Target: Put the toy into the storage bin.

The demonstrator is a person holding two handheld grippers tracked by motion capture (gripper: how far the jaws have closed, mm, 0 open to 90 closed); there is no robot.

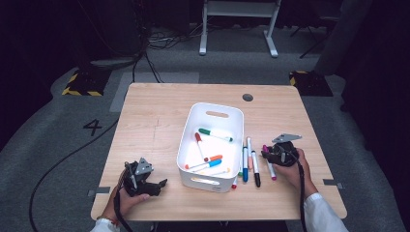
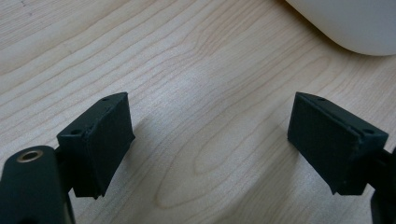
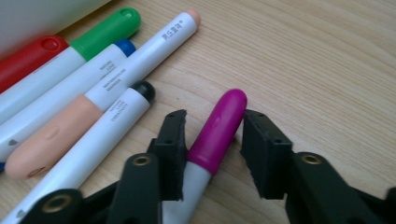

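A magenta-capped white marker [image 3: 217,130] lies on the wooden table [image 1: 150,121] right of a white bin [image 1: 186,140]. My right gripper [image 3: 212,140] is low over it with the cap between its jaws. One pad touches the cap and a sliver of wood shows beside the other, so I read it as open. In the high view the right gripper [image 1: 266,153] sits at the marker's [image 1: 271,170] far end. My left gripper [image 1: 162,186] rests open near the table's front left, its jaws [image 2: 210,140] wide over bare wood.
Several markers lie side by side between the bin and my right gripper: blue [image 1: 245,164], black [image 1: 255,169], also peach [image 3: 51,140], green [image 3: 105,30] and red [image 3: 28,58]. The bin holds several more, among them a green one [image 1: 215,134]. The bin's corner [image 2: 345,23] is just ahead of the left gripper.
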